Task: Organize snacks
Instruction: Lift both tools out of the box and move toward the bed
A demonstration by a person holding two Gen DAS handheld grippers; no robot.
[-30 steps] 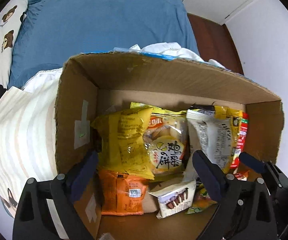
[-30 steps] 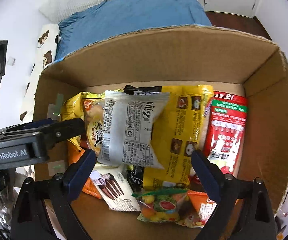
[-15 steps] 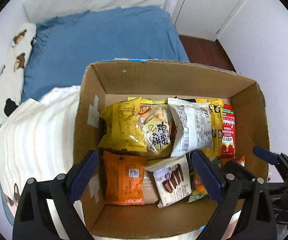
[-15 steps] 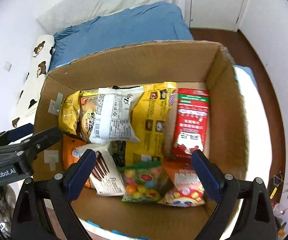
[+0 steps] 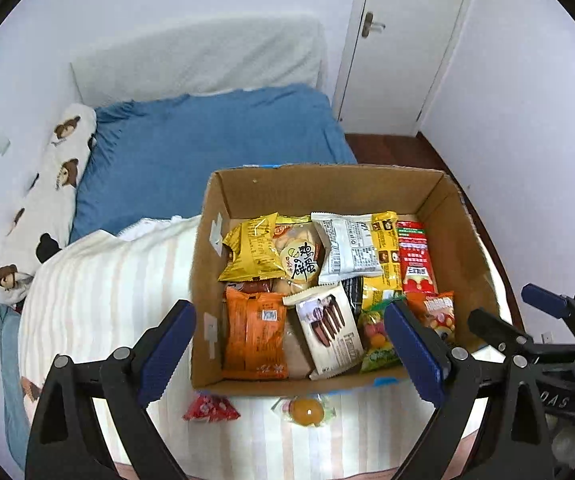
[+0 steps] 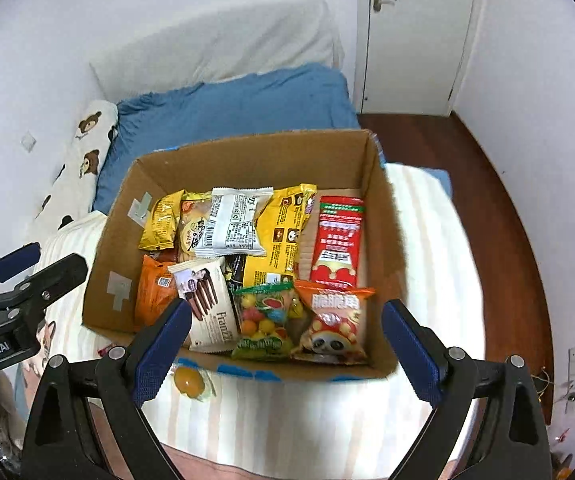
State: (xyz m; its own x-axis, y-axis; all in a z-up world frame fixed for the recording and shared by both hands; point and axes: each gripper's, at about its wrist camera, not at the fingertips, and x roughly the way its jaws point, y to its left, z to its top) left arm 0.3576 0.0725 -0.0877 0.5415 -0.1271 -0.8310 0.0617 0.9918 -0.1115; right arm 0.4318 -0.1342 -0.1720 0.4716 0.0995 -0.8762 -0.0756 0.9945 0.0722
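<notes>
An open cardboard box (image 5: 327, 188) (image 6: 247, 160) stands on a striped blanket and holds several snack packets: yellow, white, red, orange and a chocolate-stick pack (image 5: 327, 328). A small red packet (image 5: 210, 407) and a yellow jelly cup (image 5: 307, 411) (image 6: 188, 380) lie on the blanket in front of the box. My left gripper (image 5: 291, 356) is open and empty, held above the box's near edge. My right gripper (image 6: 283, 352) is open and empty, also above the near edge. Each gripper shows at the side of the other's view.
The striped blanket (image 5: 99, 280) covers the near part of a bed with a blue sheet (image 5: 207, 132) and a bear-print pillow (image 5: 51, 196) at the left. A white door (image 5: 399, 40) and dark wood floor (image 6: 499, 200) lie to the right.
Both grippers have pulled back and up from inside the box. The whole box, the bed and the two loose snacks on the blanket have come into view.
</notes>
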